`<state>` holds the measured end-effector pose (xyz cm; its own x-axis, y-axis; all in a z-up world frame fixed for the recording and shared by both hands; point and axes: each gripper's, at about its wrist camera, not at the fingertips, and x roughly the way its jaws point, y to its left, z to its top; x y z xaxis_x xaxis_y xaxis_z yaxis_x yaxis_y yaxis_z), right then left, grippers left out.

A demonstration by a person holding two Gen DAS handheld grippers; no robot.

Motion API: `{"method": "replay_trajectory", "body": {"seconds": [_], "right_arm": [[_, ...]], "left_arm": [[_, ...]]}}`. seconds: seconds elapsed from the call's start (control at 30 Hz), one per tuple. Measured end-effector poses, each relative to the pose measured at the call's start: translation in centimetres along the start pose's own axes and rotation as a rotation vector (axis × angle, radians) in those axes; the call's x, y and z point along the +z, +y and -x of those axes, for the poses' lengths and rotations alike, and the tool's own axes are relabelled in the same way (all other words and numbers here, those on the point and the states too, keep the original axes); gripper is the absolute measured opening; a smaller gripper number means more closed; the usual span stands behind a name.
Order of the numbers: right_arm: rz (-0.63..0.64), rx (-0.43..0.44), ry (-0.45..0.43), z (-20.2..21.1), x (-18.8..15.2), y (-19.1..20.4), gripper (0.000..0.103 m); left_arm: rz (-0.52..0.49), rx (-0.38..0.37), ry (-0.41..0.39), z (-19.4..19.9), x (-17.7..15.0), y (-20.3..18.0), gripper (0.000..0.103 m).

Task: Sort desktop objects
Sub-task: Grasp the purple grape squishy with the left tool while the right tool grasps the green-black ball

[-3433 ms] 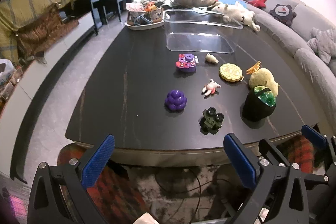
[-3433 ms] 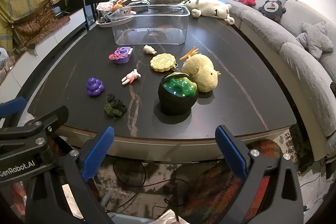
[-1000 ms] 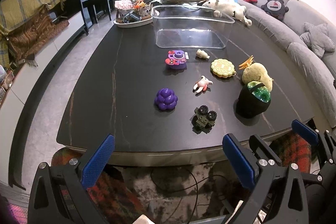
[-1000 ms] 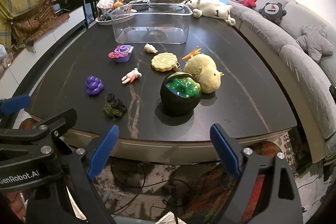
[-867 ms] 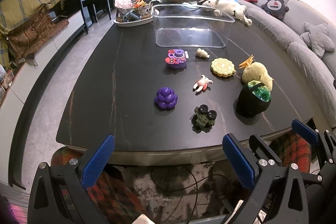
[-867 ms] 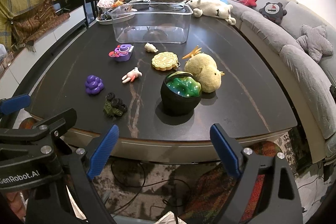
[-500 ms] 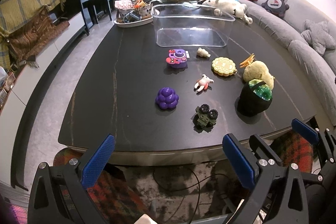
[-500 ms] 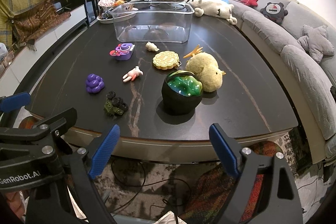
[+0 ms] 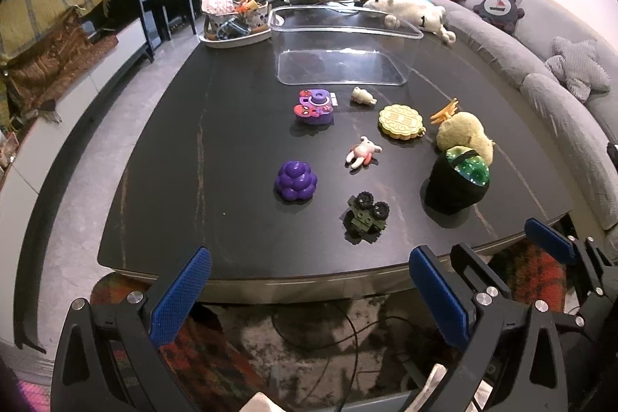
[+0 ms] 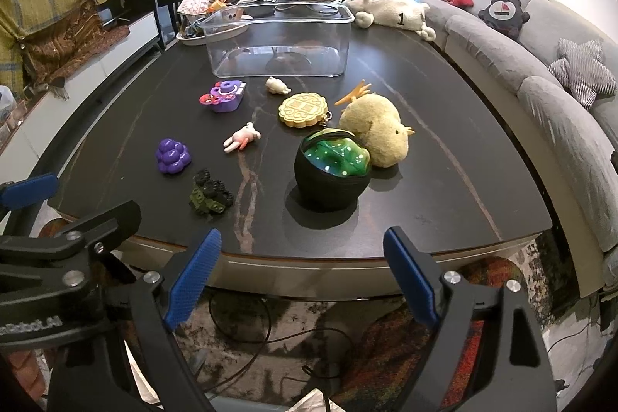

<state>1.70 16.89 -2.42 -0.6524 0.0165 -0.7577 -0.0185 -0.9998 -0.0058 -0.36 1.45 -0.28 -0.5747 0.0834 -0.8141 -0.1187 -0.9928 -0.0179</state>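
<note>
Both pairs of tongs hung short of the near edge of the dark marble-veined desk (image 9: pixel 162 149), spread wide and pinching nothing: the left tongs (image 9: pixel 309 290) with blue pads either side of bare floor, the right tongs (image 10: pixel 301 273) likewise. Against the views of a few seconds earlier, almost nothing had changed; the framing had crept slightly and the right tongs had narrowed a touch, and every toy lay where it had been. By that reading, sorting had not yet begun, and this was a pause for choosing a first target.

Straight ahead of the right tongs, nearest, sat the black soft pouch with a glossy green spotted top (image 10: pixel 330 172), touching the yellow plush chick (image 10: pixel 376 138) just beyond it. Ahead and to their left lay the dark green brick-built toy car (image 10: pixel 210 195), then the purple grape-shaped rubber toy (image 10: pixel 173 155). Farther out were the small white rabbit figure (image 10: pixel 241 138), the round yellow mooncake-patterned charm (image 10: pixel 303 111), the purple toy camera (image 10: pixel 223 97) and a tiny cream figurine (image 10: pixel 277 85). Beyond them all stood the clear plastic bin (image 10: pixel 278 43), apparently empty and probably where the toys should go.

The car or pouch looked the easiest first reach.
</note>
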Motion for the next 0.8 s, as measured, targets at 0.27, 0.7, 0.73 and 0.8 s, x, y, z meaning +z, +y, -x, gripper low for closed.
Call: {"method": "replay_trajectory", "body": {"seconds": [0.27,0.7,0.73,0.8], "right_arm": [[-0.005,-0.007,0.005,-0.3,0.0,-0.3,0.085],[-0.025,0.000,0.000,-0.4,0.4,-1.0,0.084],[-0.027,0.000,-0.001,-0.4,0.4,-1.1,0.084],[-0.027,-0.002,-0.003,-0.5,0.5,-1.1,0.084]], "left_arm": [[-0.029,0.019,-0.004,0.0,0.2,-0.6,0.101],[0.013,-0.012,-0.016,-0.3,0.9,1.0,0.101],[0.010,-0.012,-0.020,-0.4,1.0,1.0,0.100],[0.006,-0.013,-0.025,-0.5,1.1,1.0,0.100]]}}
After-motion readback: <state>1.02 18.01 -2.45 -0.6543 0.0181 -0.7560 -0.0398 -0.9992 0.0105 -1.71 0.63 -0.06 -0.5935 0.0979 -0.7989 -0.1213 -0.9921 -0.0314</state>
